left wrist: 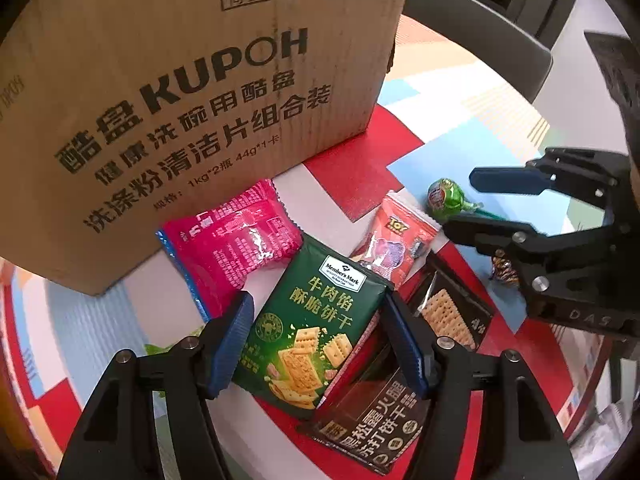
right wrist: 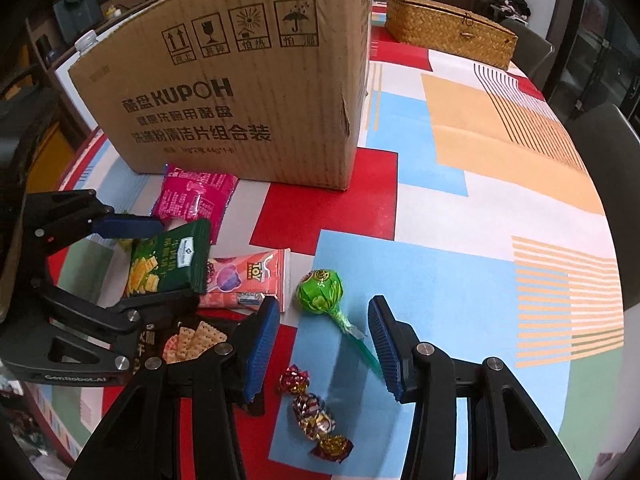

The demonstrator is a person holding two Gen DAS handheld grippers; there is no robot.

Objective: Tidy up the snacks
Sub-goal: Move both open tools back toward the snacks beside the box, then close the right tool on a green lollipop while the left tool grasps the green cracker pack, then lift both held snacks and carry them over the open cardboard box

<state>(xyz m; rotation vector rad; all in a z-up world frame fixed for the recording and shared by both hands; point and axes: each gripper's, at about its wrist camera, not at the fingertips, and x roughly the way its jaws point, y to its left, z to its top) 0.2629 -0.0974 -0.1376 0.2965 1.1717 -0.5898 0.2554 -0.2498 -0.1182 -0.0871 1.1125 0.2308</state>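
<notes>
A green cracker pack [left wrist: 308,320] lies tilted on the other snacks, and my left gripper [left wrist: 316,300] is shut on it, a blue pad against each side edge. From the right wrist view the same pack [right wrist: 172,260] fills the left gripper [right wrist: 180,260]. My right gripper [right wrist: 324,346] stands open just above the table, with only the stick of a green lollipop [right wrist: 320,290] running between its pads. Three foil-wrapped candies [right wrist: 314,416] lie beneath it. In the left wrist view the right gripper [left wrist: 460,202] hovers beside the lollipop [left wrist: 444,196].
A big cardboard box [right wrist: 240,100] stands behind the snacks. A pink pack [left wrist: 232,240], a Toy Story packet [left wrist: 396,240] and a dark cracker pack [left wrist: 380,420] crowd the green one. A wicker box [right wrist: 448,28] sits at the table's far edge, chairs [left wrist: 480,32] beyond.
</notes>
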